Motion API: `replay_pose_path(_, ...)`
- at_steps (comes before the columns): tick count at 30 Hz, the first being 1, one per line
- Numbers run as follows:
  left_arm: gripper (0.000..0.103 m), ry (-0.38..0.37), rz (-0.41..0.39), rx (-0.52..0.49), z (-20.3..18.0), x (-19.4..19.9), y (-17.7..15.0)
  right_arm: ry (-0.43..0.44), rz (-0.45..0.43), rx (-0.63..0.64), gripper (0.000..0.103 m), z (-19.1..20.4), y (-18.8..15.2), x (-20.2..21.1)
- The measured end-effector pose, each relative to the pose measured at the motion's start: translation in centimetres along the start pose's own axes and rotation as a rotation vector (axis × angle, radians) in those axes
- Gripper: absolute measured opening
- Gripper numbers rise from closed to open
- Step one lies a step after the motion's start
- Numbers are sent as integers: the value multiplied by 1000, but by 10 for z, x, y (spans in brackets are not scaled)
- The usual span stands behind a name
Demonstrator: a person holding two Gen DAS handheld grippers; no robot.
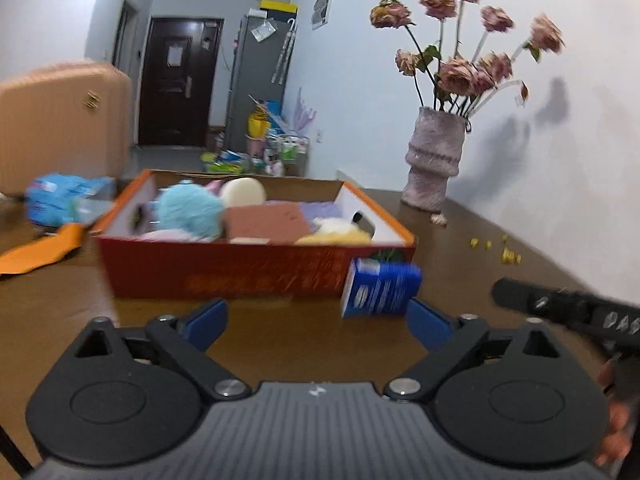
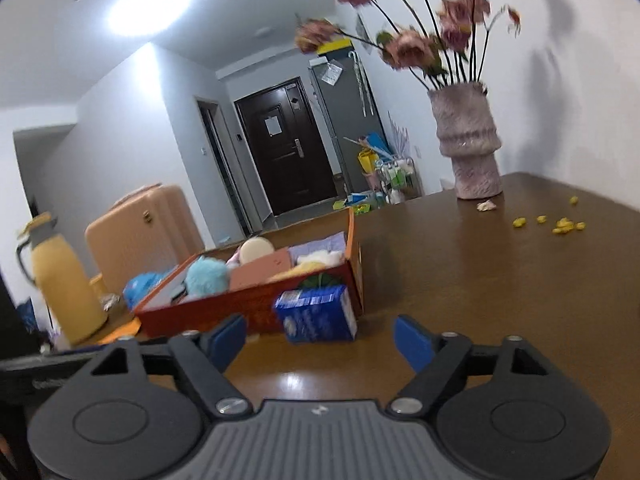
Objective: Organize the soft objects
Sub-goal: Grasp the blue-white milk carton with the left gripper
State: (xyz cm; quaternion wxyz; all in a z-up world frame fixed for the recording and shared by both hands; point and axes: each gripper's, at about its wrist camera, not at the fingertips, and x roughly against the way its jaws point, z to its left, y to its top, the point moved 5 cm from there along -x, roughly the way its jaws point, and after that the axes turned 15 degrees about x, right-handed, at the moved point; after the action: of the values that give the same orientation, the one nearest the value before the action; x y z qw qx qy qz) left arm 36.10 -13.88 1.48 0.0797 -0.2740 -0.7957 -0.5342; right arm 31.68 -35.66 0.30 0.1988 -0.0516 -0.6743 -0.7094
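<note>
A red cardboard box (image 1: 224, 268) stands on the brown table and holds soft things: a fluffy light-blue toy (image 1: 188, 210), a pink-brown pad (image 1: 266, 222), a cream round piece (image 1: 244, 192) and yellow fluff (image 1: 336, 234). It also shows in the right wrist view (image 2: 256, 304). A blue tissue pack (image 1: 378, 288) lies on the table against the box's near right corner, and shows too in the right wrist view (image 2: 316, 314). My left gripper (image 1: 318, 322) is open and empty, just short of the pack. My right gripper (image 2: 320, 340) is open and empty, close before the pack.
A pink vase of dried roses (image 1: 434, 160) stands at the table's back right by the wall, with yellow crumbs (image 1: 508, 254) nearby. A blue plastic pack (image 1: 60, 198) and orange paper (image 1: 36, 250) lie left of the box. A yellow thermos (image 2: 64, 280) stands far left.
</note>
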Motion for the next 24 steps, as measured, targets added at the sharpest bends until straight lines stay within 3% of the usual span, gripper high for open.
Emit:
replay_pose_path(3,85,-66,62,98,-1,-46,20,15,35,-26,67,-11,14,-47)
replay_pose_path(5,78,-53,119,148,0,-77,27,32,58,-50,59,-17,19,-75)
replay_pose_path(6,71,-56,136,157,0,-89,28,25,73,-50,57,-19,20,-89)
replay_pose_path(8,56,-81,183,178,0,-110,26,8,111,-42,34,-23,16,-112)
replay_pose_path(10,28,-131,258,206,4,-123,18,53,130,-83,24,-26,8,-120)
replay_pose_path(12,25,-196,278,225,7,-125,12,90,129,-92,18,-26,9,-120)
replay_pose_path(18,24,-190,284,267,11,-117,12,107,123,-100,18,-25,7,-120)
replay_pose_path(21,24,-179,282,244,8,-85,4,138,120,-79,20,-15,1,-102)
replay_pose_path(24,23,-197,296,258,23,-39,-23,184,110,-42,21,10,-18,-61)
